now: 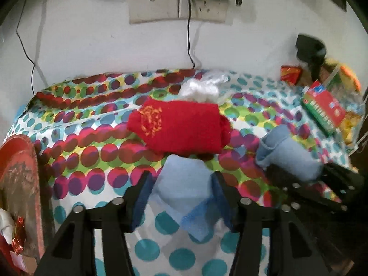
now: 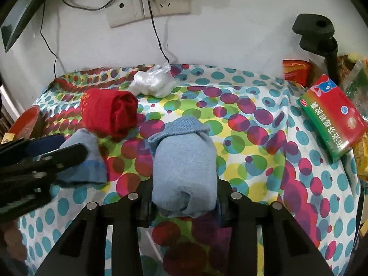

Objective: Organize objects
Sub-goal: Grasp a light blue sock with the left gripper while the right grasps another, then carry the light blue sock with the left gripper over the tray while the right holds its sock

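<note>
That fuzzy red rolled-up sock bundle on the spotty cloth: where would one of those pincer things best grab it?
Probably across the middle of the red sock roll, pinching its two long sides. It lies on its side as a soft, squashy cylinder, so the middle gives the fullest hold. Come from the near side, above the cloth; the crumpled plastic bag crowds its far end.
</note>
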Demonstrator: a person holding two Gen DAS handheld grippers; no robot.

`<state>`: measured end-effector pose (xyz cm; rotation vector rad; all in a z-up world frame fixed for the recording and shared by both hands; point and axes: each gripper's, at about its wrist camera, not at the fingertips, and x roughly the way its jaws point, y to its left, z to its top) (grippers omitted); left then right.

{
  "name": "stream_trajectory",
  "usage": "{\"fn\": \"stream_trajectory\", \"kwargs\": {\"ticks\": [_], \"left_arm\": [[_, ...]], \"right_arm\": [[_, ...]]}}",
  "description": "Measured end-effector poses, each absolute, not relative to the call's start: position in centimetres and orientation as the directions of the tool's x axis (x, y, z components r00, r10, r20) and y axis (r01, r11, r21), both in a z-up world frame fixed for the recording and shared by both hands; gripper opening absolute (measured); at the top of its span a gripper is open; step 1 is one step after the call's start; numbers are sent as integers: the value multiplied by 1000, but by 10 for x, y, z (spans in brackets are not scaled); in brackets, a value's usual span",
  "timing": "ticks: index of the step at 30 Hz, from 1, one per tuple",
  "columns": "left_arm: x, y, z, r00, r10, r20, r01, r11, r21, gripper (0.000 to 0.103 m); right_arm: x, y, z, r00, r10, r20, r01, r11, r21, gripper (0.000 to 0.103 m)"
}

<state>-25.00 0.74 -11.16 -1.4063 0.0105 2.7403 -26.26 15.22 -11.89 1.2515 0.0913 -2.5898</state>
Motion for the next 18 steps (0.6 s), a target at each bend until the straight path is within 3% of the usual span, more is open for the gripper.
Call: {"fn": "stream_trajectory", "kwargs": {"ticks": [7,11,18], "left_arm": [[-246,18,-118,-613,8,-790,-50,-998,29,60],[-240,20,-117,-617,25,-787,-60,-998,15,43],[-226,33,-111,-602,-8,-799,-91,-993,79,39]], "right_arm": [[-261,150,-120,-594,-205,-778,263,-963,54,39],[-261,148,-120,-595,-199,-778,260,-964,48,39],[-263,147,-120,-595,-187,-781,261,-965,31,40]]}}
